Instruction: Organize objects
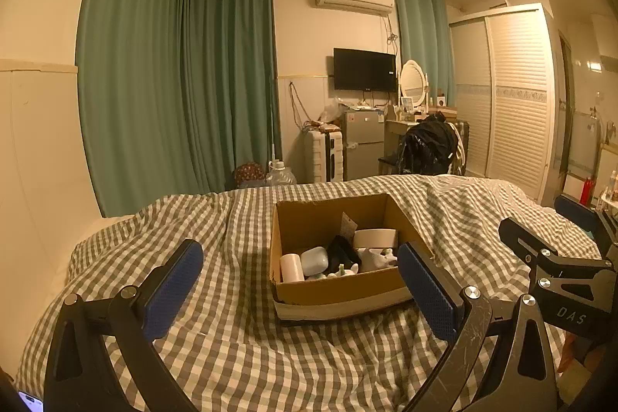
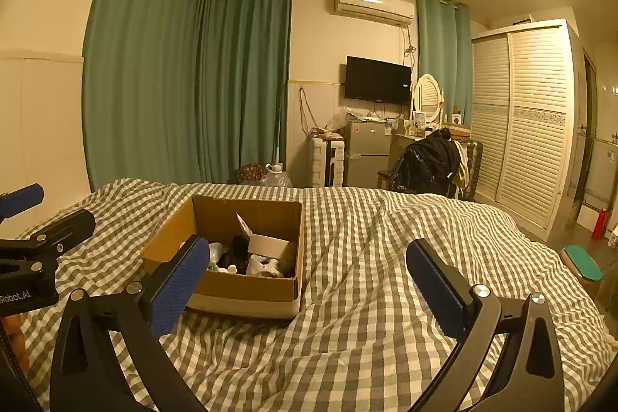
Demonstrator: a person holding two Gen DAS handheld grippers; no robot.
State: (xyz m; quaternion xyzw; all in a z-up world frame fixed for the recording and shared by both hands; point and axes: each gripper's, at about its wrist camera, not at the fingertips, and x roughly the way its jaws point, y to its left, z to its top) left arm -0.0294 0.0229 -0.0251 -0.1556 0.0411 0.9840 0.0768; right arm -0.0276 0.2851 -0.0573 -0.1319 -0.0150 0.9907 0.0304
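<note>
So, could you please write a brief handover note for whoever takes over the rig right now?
Left gripper: open, empty, hovering in front of the cardboard box.
Right gripper: open, empty, over the checked bedcover, to the box's right.
Box sits on the bed, already holding a white roll, a pale case, a dark item and small white pieces.
Nothing loose shows on the cover; what remains is unclear.

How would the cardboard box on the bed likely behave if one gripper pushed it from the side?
The cardboard box probably drags rather than slides, since the checked duvet under it is soft and rumpled. It looks unlikely to tip: low, wide, with small items lying at its bottom. Its thin open walls may flex inward.
</note>
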